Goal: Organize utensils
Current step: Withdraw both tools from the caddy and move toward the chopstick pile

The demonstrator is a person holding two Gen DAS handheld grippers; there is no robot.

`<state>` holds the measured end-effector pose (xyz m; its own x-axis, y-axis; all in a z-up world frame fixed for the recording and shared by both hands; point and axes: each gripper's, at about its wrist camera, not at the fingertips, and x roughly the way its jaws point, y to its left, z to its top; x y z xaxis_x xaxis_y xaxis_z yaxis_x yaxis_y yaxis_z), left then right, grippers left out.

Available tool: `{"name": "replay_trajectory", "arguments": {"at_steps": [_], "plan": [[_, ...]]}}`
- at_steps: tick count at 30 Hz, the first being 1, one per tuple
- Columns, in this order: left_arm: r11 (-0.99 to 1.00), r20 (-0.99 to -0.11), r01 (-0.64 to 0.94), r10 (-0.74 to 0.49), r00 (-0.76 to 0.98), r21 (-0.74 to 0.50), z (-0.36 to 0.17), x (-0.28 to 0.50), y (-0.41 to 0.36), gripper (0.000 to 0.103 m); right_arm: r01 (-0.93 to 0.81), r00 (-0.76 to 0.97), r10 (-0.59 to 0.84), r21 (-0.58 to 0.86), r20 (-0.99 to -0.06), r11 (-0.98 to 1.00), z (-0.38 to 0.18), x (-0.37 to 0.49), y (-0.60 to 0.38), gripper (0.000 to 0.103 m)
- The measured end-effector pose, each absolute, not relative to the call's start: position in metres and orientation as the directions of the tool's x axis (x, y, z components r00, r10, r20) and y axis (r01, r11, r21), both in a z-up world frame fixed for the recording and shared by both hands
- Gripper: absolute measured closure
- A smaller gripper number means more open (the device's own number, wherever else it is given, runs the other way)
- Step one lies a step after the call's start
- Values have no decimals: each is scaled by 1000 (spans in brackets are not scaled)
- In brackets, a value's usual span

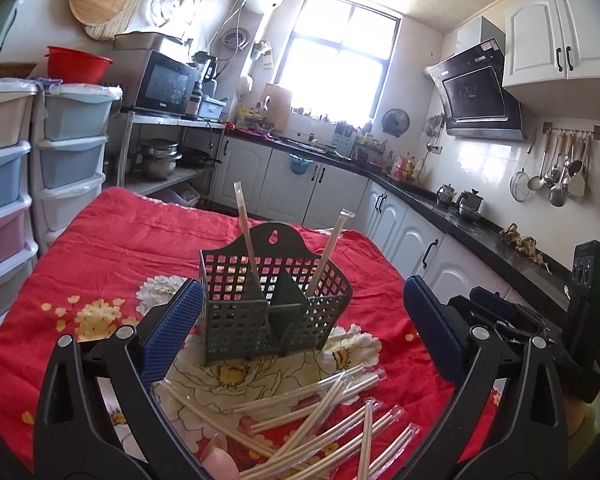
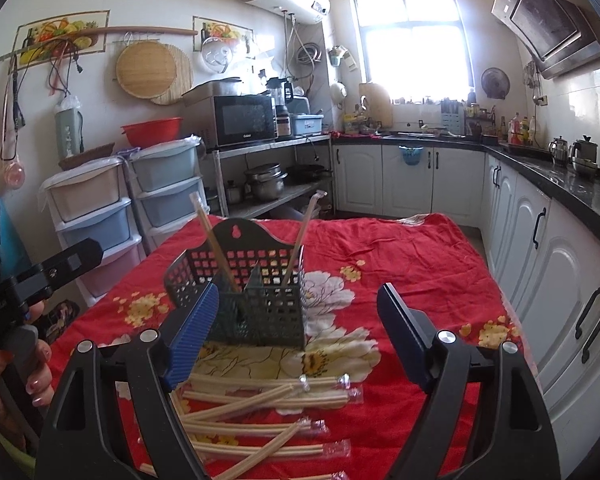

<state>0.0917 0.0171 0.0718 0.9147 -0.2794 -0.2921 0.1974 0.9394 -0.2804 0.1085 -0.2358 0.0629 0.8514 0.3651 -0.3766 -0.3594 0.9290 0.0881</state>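
Left wrist view showed the left tongs (image 1: pixel 300 312) spread wide with nothing between the pads, hanging over a counter (image 1: pixel 111 240) draped in a red flowered cloth. Open cloth lay to the left and behind the basket (image 1: pixel 273 300), out to the far edge; drawer towers (image 1: pixel 71 144) stood close past the left edge, and white cabinets (image 1: pixel 416 236) ran close along the right.

Right wrist view showed the right tongs (image 2: pixel 295 320) also wide open and empty. Their left pad (image 2: pixel 191 336) overlapped the basket's (image 2: pixel 255 304) near left corner in the picture; whether it touched could not be told. A hand (image 2: pixel 27 376) gripping the other tool sat at the left edge.

Wrapped chopsticks (image 2: pixel 259 400) lay scattered and crossing on the cloth just in front of the basket, below and between the tongs. A pink rounded thing (image 1: pixel 219 462) lay among them, mostly hidden.

Dark and slotted, the basket stood upright mid-counter, split by a divider. One wrapped pair (image 1: pixel 248 240) leaned in its left compartment, another pair (image 1: pixel 328 252) in its right.
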Motion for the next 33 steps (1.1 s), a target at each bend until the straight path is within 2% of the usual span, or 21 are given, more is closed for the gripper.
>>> {"name": "replay_trajectory", "arguments": {"at_steps": [22,33], "plan": [[941,-380,186,-288,879,-282,43,90,18,11,-276,821,294,110,-490,955,20,105,-261,24],[942,-447,154,-279,850,-297,17,87,32,11,-297,780,319,130,-538,946,2,106,-255,24]]}}
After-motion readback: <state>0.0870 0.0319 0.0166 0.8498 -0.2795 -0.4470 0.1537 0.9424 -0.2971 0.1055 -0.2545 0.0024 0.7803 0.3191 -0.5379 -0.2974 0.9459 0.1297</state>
